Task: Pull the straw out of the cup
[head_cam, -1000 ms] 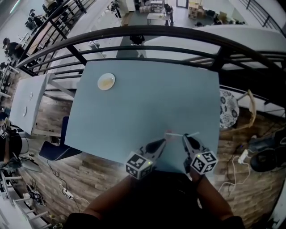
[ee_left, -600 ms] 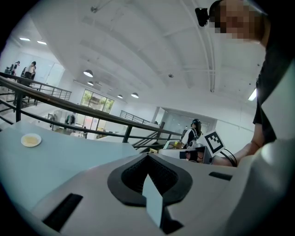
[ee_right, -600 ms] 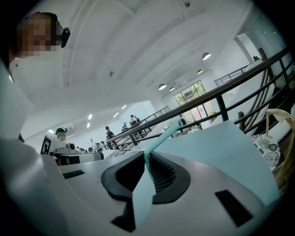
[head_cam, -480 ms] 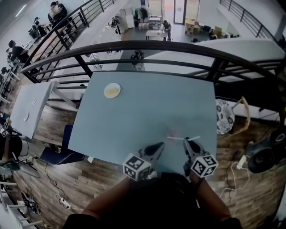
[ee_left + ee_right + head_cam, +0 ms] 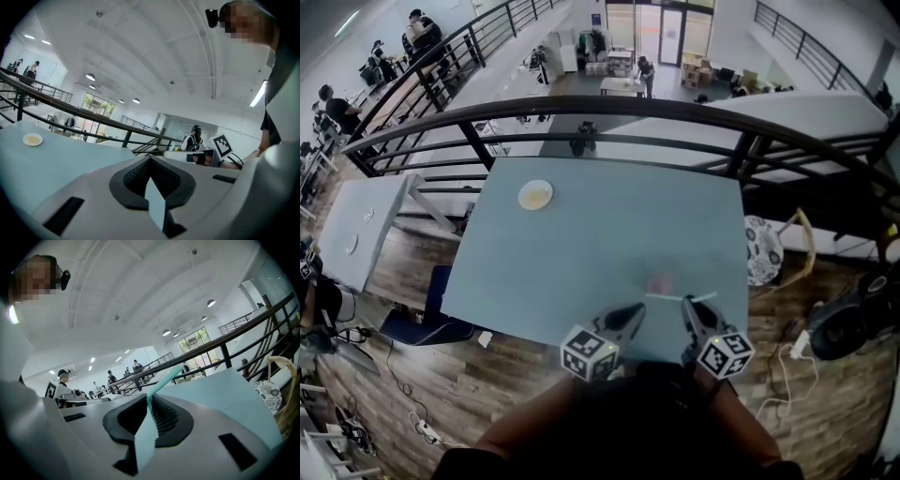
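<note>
Straw [image 5: 670,297] lies crosswise in the air over the near edge of the table [image 5: 581,225], pinched in the right gripper [image 5: 686,306]. Most of its length runs left toward the left gripper [image 5: 636,311], and a short end sticks out to the right. In the right gripper view the straw [image 5: 166,378] rises from between the jaws and slants up to the right. No cup is around it in any view. A faint pink mark [image 5: 660,281] sits on the table just beyond it, too small to name. By that, the straw looks already free.

The risk now is the grip itself. The straw is caught at one spot only, so it could pivot or slide out. That would drop it past the near edge to the wooden floor. Squeezing harder could flatten or kink the thin tube. A bump from the left gripper, whose tip is close to the straw's left end, could also knock it loose.

The right gripper [image 5: 149,400] has its jaws drawn narrow, pressed on the straw. The left gripper [image 5: 150,161] has its jaws together at the tips with nothing between them; whether it touches the straw I cannot tell.

Farther out, a small plate [image 5: 535,195] sits at the table's far left corner, well apart from both grippers. A dark railing [image 5: 609,103] curves behind the far edge.
</note>
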Demonstrator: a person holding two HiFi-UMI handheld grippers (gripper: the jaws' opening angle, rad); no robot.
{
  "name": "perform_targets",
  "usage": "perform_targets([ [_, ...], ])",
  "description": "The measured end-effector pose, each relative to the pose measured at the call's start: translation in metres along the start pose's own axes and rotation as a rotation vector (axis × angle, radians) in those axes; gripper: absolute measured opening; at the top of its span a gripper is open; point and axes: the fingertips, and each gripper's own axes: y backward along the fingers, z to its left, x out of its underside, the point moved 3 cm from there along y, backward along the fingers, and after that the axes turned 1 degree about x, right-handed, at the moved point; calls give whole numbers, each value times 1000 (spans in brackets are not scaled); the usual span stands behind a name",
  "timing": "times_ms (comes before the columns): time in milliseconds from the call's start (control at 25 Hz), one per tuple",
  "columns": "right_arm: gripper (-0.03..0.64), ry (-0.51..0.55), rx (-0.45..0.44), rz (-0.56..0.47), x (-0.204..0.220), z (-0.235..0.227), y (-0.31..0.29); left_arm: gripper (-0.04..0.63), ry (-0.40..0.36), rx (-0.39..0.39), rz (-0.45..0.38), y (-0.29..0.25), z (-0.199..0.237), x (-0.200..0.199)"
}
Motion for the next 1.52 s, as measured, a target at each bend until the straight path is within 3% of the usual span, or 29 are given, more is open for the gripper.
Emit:
perform_targets([
  [280,41,13,-46,-4,-8,-8,20,11,8,-36,-15,-8,-22,-2],
  [480,41,28,-104,14,-13,-20,61,11,19,-88,-58,-23,-68,-1],
  [1000,41,47,-189,46,7,-34,144,11,49,-150,-66,-31,-158,42],
  [1520,41,35,-157,2,33,-11,197,11,11,-104,-43,1,-196,62],
])
